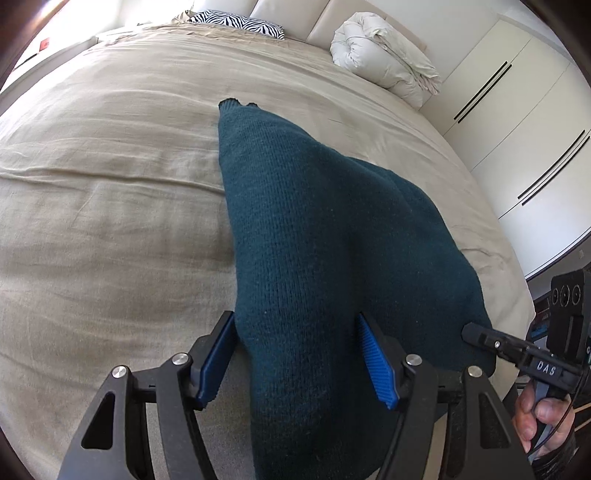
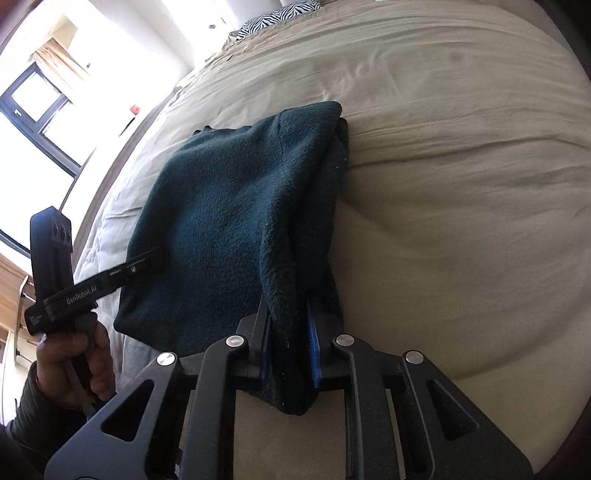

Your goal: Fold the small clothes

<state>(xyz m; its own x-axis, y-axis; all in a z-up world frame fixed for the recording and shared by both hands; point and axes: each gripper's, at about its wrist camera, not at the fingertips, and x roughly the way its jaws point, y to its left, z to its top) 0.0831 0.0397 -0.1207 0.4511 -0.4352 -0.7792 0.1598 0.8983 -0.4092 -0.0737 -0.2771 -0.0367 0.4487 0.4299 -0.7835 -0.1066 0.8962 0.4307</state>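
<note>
A dark green sweater [image 1: 314, 240] lay on the big tan bed [image 1: 110, 184], the right gripper [image 2: 290, 332] pinching its edge, the left gripper [image 1: 299, 358] wide apart around it, white closets [image 1: 517, 110] beside the bed.

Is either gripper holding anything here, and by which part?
The right gripper is shut on the near edge of the dark green knit garment. The left gripper straddles the near end, fingers apart, not pinching.

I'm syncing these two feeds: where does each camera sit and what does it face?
Left wrist: on the left gripper, aimed down at the dark green garment on the bed; right gripper and hand visible.
Right wrist: on the right gripper, shut on the garment; left gripper visible.
Shared: garment, bed, zebra pillow.
</note>
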